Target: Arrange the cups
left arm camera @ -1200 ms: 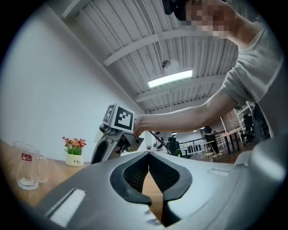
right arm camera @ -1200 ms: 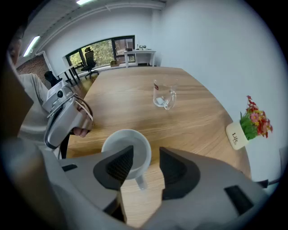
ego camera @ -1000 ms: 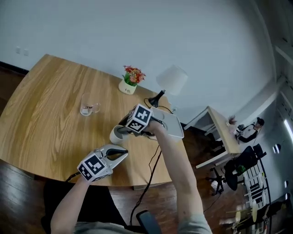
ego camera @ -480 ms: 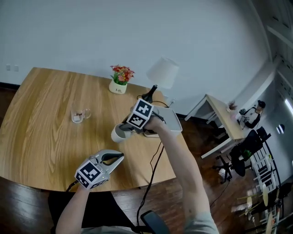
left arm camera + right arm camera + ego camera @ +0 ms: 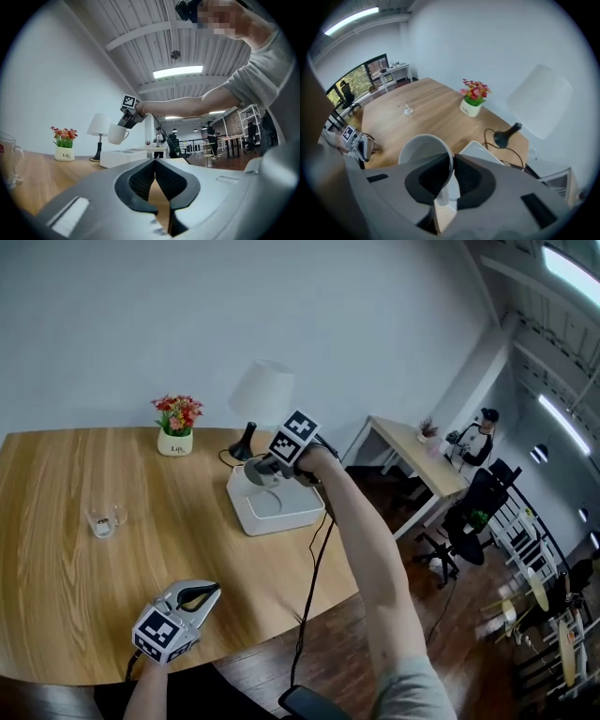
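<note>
White cup [image 5: 255,472] lifted off surface [image 5: 56,549], now over tray [image 5: 281,524]; right gripper [image 5: 451,176] jaws pinching rim wall, likely stiff, slick, breakable; left gripper [image 5: 157,173] jaws closed, empty

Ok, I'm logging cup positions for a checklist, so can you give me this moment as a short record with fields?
right gripper: shut on the rim of the white cup
white cup: held in the air, about over the white tray
glass cup: upright on the table, well apart from the tray
left gripper: shut, nothing between its jaws, near the table's edge
other items: flower pot and lamp at the table's far side
</note>
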`<action>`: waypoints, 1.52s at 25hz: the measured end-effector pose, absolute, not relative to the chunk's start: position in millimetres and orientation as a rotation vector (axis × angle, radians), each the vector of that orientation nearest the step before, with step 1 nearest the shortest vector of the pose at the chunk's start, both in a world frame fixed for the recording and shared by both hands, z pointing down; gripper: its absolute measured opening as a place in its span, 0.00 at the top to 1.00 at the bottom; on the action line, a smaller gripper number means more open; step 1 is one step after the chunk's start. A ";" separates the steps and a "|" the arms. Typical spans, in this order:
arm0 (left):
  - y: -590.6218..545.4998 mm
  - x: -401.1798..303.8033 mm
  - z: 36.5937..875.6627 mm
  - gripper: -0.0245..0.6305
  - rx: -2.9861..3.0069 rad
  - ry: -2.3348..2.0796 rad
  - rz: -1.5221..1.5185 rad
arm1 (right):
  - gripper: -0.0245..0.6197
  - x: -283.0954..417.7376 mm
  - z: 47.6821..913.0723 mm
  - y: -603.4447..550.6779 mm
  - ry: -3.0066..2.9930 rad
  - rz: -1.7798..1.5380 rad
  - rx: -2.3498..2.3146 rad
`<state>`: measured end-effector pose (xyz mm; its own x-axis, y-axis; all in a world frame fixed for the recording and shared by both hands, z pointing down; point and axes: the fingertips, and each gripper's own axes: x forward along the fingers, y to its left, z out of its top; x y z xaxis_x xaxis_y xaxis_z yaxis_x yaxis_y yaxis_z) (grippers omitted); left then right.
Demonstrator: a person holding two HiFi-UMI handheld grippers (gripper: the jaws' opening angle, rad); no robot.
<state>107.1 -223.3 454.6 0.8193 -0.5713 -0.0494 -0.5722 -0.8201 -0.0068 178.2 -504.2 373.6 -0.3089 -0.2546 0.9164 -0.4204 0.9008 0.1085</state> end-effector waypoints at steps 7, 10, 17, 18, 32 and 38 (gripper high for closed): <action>-221.1 112.3 454.4 0.95 -2.996 0.912 0.030 | 0.90 222.7 386.1 -571.9 -1.816 0.261 0.630; -221.7 112.8 455.9 0.95 -3.001 0.916 0.023 | 0.90 223.5 399.3 -588.5 -1.807 0.297 0.627; -221.0 114.1 454.0 0.95 -3.006 0.906 -0.005 | 0.90 228.3 427.7 -611.1 -1.794 0.390 0.621; -221.6 113.8 453.5 0.95 -3.006 0.907 -0.008 | 0.90 228.1 428.2 -612.0 -1.798 0.408 0.615; -223.2 115.8 455.0 0.95 -3.018 0.922 0.008 | 0.85 227.7 416.6 -608.8 -1.837 0.288 0.602; -222.8 116.4 454.1 0.95 -3.016 0.929 0.004 | 0.85 224.7 378.1 -598.1 -1.943 0.210 0.651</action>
